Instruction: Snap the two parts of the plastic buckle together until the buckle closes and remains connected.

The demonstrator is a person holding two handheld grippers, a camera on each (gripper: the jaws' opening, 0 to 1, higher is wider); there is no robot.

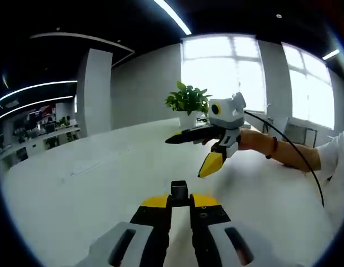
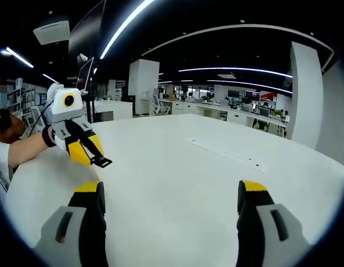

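My left gripper (image 1: pixel 180 201) is shut on a small black buckle part (image 1: pixel 179 191) that sticks out past its yellow tips, above the white table (image 1: pixel 94 189). In the right gripper view that same gripper (image 2: pixel 95 159) comes in from the left, with the black part (image 2: pixel 101 162) at its tips. My right gripper (image 2: pixel 172 194) stands wide open with nothing between its fingers, only bare table (image 2: pixel 177 167) beyond. The left gripper view shows it (image 1: pixel 185 157) ahead and to the right, jaws spread apart, held by a person's hand.
A potted green plant (image 1: pixel 188 103) stands at the table's far edge near bright windows. A person's forearm (image 1: pixel 272 149) and a black cable (image 1: pixel 297 150) reach in from the right. Office desks and chairs (image 2: pixel 227 111) lie beyond the table.
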